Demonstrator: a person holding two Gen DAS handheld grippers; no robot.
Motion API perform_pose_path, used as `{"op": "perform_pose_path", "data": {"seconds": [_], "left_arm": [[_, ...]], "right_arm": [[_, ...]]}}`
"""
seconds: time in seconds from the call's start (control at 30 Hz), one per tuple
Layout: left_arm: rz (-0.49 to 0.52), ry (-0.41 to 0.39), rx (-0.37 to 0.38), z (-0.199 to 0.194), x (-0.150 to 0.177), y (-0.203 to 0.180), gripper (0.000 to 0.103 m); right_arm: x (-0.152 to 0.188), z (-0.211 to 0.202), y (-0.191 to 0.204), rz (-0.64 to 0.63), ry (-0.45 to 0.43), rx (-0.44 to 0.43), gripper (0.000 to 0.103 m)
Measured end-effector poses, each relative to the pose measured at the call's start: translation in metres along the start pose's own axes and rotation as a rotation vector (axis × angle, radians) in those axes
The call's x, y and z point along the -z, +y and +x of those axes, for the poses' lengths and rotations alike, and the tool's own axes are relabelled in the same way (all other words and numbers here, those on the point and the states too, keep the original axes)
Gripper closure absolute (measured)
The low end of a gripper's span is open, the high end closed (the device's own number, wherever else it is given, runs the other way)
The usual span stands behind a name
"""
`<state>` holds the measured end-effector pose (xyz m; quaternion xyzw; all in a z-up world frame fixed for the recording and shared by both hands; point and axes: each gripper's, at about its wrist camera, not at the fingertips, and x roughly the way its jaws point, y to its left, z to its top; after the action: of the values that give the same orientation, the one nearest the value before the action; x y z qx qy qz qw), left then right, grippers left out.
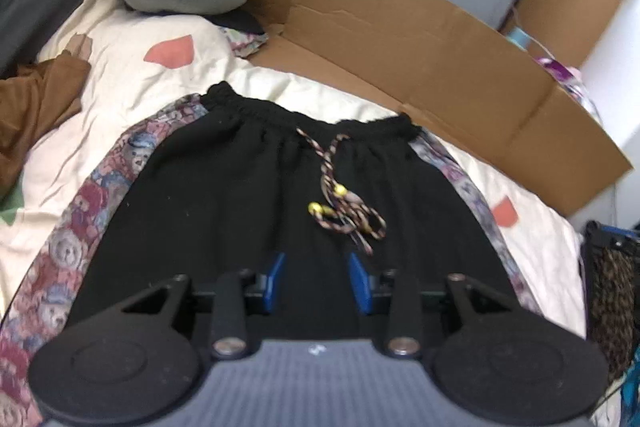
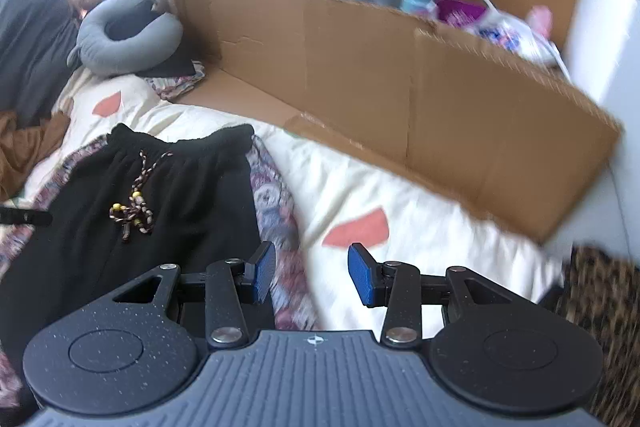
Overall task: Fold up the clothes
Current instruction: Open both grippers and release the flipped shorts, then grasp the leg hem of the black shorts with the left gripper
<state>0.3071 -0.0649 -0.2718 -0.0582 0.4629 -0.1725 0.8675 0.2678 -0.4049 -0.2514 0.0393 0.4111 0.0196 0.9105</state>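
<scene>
Left hand-held gripper [image 1: 317, 281]: partly open, blue pads clear of any cloth, nothing held, hovering over black shorts [image 1: 256, 211]. Right hand-held gripper [image 2: 312, 277]: also partly open and empty, poised above the shorts' patterned side stripe [image 2: 276, 219] and the cream bedspread [image 2: 420, 211]. Shorts spread flat on the bed, waistband [image 1: 308, 115] at the far end toward the cardboard [image 1: 420, 39], drawstring [image 1: 344, 199] looped on the front, long axis running away from both cameras.

No readable text, label or number anywhere
</scene>
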Motion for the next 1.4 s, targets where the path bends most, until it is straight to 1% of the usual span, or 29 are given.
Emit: {"op": "perform_pose_path", "data": {"seconds": [0.17,0.3,0.4,0.47,0.5,0.53,0.57,0.67,0.8,0.93,1.13,1.2,1.23,1.3,1.4], "left_arm": [[0.011,0.068,0.051,-0.015,0.027,-0.013,0.065],[0.025,0.137,0.102,-0.016,0.052,-0.023,0.065],[0.03,0.206,0.133,-0.012,0.07,-0.026,0.067],[0.035,0.25,0.155,-0.009,0.081,-0.028,0.068],[0.044,0.268,0.164,-0.008,0.085,-0.03,0.068],[0.052,0.284,0.172,-0.007,0.088,-0.031,0.068],[0.06,0.296,0.178,-0.006,0.091,-0.032,0.068],[0.083,0.329,0.195,-0.003,0.099,-0.036,0.068],[0.108,0.368,0.227,0.001,0.11,-0.044,0.068],[0.107,0.42,0.262,0.008,0.124,-0.051,0.068],[0.139,0.48,0.303,0.019,0.144,-0.067,0.068],[0.131,0.5,0.329,0.024,0.151,-0.068,0.068],[0.128,0.51,0.342,0.027,0.155,-0.069,0.071],[0.13,0.524,0.354,0.029,0.16,-0.07,0.096],[0.125,0.533,0.377,0.022,0.163,-0.067,0.099]], "right_arm": [[0.032,-0.019,0.003,0.016,0.001,0.004,0.056],[0.062,-0.031,0.0,0.02,0.012,0.001,0.056],[0.087,-0.038,-0.007,0.039,0.024,0.036,0.057],[0.103,-0.043,-0.013,0.067,0.032,0.066,0.059],[0.109,-0.044,-0.017,0.082,0.038,0.082,0.062],[0.115,-0.045,-0.02,0.09,0.041,0.094,0.067],[0.12,-0.045,-0.024,0.095,0.044,0.104,0.069],[0.133,-0.047,-0.033,0.103,0.052,0.136,0.069],[0.152,-0.045,-0.045,0.117,0.092,0.155,0.069],[0.171,-0.042,-0.053,0.138,0.133,0.171,0.069],[0.193,-0.037,-0.056,0.175,0.163,0.178,0.07],[0.198,-0.035,-0.055,0.178,0.169,0.175,0.07],[0.2,-0.033,-0.054,0.178,0.173,0.174,0.07],[0.204,-0.03,-0.053,0.181,0.181,0.169,0.07],[0.208,-0.029,-0.054,0.203,0.185,0.163,0.07]]}}
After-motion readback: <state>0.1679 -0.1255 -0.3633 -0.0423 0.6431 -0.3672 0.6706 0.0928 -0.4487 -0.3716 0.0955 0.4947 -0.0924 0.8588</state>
